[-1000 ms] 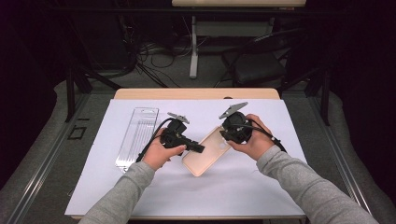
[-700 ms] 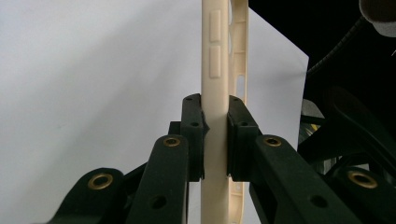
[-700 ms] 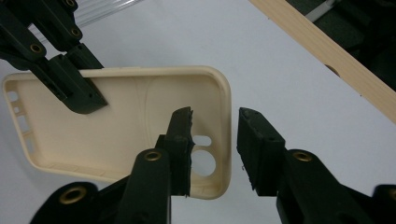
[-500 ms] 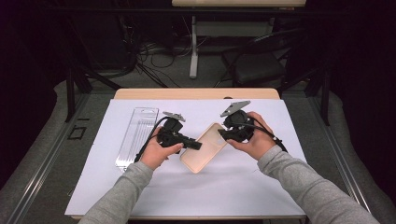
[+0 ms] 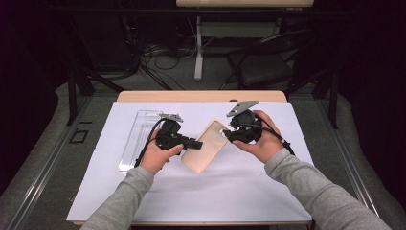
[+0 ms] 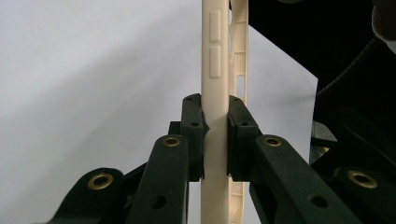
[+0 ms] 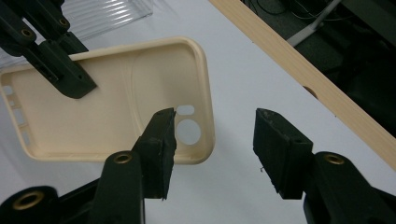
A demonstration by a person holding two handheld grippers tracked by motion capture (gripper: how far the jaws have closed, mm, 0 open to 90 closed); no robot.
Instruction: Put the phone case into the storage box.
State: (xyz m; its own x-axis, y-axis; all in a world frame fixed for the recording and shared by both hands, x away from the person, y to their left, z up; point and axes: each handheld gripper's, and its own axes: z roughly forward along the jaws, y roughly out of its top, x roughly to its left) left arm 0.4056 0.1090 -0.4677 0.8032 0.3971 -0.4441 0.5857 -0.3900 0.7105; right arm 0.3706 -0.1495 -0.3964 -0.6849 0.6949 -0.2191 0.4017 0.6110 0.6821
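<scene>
— How did your grippers stand at that moment?

— Your left gripper (image 5: 194, 142) was pinching the cream phone case (image 5: 207, 146) by its long edge; in the left gripper view the pads pressed both faces of the case wall (image 6: 215, 93). Your right gripper (image 5: 226, 135) had just been opening: in the right gripper view its jaws stood spread, one fingertip (image 7: 161, 135) over the case's corner by the camera cutout, the other over bare sheet, neither pressing the case (image 7: 102, 112).

— And where was the case?

— At the middle of the table, between your two hands, its long axis running from about 1 o'clock to 7 o'clock in the high view. I couldn't tell whether its far end rested on the sheet.

— What lay around it?

— A white sheet (image 5: 239, 191) covered most of the wooden table (image 5: 201, 96), whose bare strip showed at 12 o'clock. A clear plastic tray (image 5: 139, 136) lay at 9 o'clock of your left hand, just beside it. Beyond the table the room was dark, with cables on the floor (image 5: 158, 52), a white post (image 5: 198, 48) at 12 o'clock and a chair base (image 5: 263, 67) at 1 o'clock.
</scene>
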